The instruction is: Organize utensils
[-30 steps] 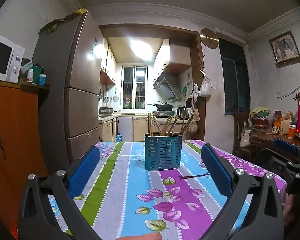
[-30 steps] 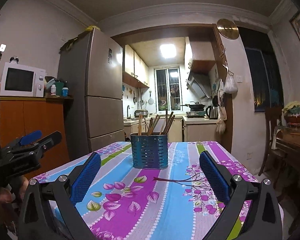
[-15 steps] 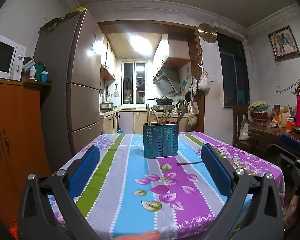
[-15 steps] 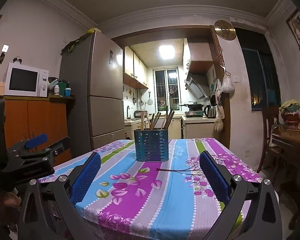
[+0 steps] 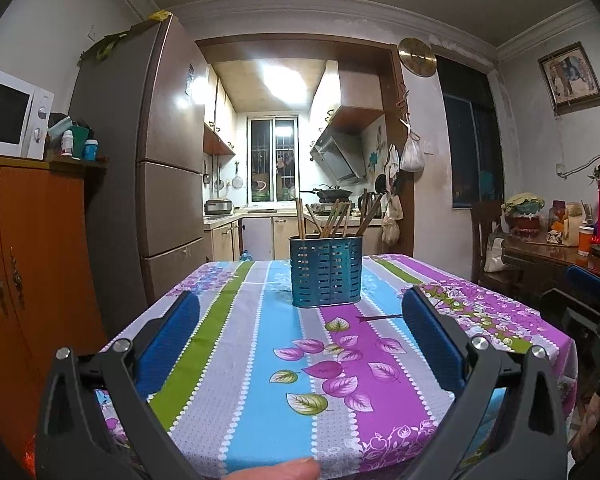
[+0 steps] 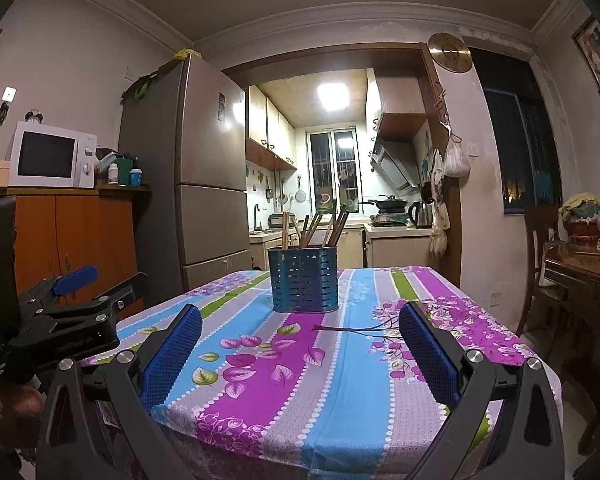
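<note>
Left wrist view: the left gripper [image 5: 300, 320] hangs at the near table edge, fingers spread wide, nothing between them.
Right wrist view: the right gripper [image 6: 300, 320] is likewise wide apart and empty; the left gripper shows at the left edge.
Writing: small white print on the left gripper's body, too small to read.
Surface: a table [image 5: 244, 392] under a striped cloth with leaf and flower prints.
Room: fridge [image 5: 164, 168] and microwave [image 6: 52, 160] on the left, a lit kitchen far behind.
Container: a blue perforated holder [image 5: 325, 270] stands upright at the far middle, with wooden chopsticks [image 5: 334, 218] leaning in it.
Loose item: a single dark chopstick [image 6: 356, 328] lies flat on the cloth, just near-right of the holder.
</note>
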The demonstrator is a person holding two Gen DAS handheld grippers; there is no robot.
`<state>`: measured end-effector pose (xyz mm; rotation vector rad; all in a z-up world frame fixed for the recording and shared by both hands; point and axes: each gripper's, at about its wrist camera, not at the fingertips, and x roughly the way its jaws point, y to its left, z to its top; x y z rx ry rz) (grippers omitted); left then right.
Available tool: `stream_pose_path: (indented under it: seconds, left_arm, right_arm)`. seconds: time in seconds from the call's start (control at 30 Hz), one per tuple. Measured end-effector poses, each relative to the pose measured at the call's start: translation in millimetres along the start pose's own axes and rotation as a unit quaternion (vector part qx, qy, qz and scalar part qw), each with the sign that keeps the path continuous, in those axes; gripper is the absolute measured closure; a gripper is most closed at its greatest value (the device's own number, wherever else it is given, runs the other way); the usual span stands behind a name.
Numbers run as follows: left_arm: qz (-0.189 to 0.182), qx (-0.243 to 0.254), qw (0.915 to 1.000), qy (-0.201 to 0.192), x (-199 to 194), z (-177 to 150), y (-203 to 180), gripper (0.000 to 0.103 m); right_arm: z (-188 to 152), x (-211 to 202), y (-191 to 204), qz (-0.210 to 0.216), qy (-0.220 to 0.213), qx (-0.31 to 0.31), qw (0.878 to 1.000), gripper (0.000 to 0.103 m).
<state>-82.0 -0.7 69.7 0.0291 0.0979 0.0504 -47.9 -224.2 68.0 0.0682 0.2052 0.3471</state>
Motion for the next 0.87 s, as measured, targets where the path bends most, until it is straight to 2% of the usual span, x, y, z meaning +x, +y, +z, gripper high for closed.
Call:
stream_pose_path:
  seconds: [0.53, 0.87]
  left_arm:
    - [-0.004, 0.0, 1.0, -0.006, 1, 0, 2, 0.005]
    - [0.001, -0.011, 0.9998, 0.018, 13, -4, 6, 0.005]
  right_arm:
    - [1, 7, 2, 0.005, 0.004, 0.0, 1.0, 0.005]
    - [0, 8, -2, 0.001, 0.002, 0.001, 1.0, 0.005]
